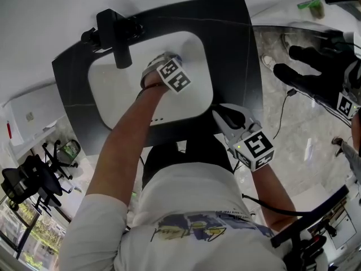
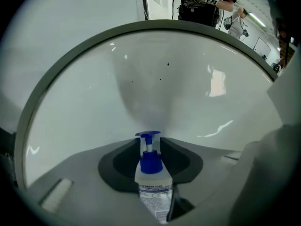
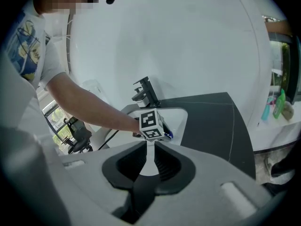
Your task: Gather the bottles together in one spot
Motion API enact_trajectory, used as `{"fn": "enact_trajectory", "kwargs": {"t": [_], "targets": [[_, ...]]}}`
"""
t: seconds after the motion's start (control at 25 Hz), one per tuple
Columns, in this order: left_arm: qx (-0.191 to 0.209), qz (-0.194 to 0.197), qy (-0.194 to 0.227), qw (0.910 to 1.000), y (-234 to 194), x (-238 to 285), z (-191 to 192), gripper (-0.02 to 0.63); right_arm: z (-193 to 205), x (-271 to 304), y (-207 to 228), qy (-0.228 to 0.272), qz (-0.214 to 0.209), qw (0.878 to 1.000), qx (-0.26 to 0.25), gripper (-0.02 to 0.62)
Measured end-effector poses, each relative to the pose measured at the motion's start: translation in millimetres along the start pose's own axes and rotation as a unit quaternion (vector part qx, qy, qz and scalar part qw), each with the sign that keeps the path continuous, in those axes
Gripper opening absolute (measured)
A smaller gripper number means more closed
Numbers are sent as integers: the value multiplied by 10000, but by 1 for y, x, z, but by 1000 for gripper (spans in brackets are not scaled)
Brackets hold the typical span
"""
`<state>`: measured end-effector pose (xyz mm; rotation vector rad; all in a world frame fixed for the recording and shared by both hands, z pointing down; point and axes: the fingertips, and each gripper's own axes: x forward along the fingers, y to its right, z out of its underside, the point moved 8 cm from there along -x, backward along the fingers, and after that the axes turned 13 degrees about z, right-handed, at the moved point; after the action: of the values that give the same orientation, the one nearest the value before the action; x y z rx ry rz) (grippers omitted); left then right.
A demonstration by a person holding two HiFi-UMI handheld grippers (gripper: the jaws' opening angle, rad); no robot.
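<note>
A clear pump bottle [image 2: 153,182] with a blue pump head sits between the jaws of my left gripper [image 2: 150,145], which is shut on its body. This gripper [image 1: 164,68] points steeply down into the white sink basin [image 1: 113,89], and the bottle's top faces the basin wall [image 2: 70,117]. From the right gripper view, the left gripper's marker cube [image 3: 151,124] hangs over the basin, with a bit of blue showing beside it. My right gripper [image 1: 224,117] hovers at the counter's front edge. Its jaws [image 3: 150,149] stand slightly apart with nothing between them.
A black faucet [image 1: 115,35] rises at the basin's back rim. The basin is set in a dark countertop [image 1: 231,44]. To the right, on a shelf, stand a green bottle [image 3: 280,102] and other bottles. A second black device with a marker cube [image 1: 345,103] is at the far right.
</note>
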<state>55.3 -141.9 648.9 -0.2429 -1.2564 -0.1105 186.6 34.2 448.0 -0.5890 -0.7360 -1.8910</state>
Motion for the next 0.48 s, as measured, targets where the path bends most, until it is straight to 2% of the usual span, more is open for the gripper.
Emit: {"fn": "enact_trajectory", "kwargs": {"t": [0.2, 0.48], "targets": [[64, 18, -44, 10000, 3, -3, -2, 110, -4, 2, -3, -2, -50, 10000, -39, 51], [26, -112, 397, 9991, 12, -19, 2, 95, -6, 8, -5, 30, -79, 10000, -42, 48]]}}
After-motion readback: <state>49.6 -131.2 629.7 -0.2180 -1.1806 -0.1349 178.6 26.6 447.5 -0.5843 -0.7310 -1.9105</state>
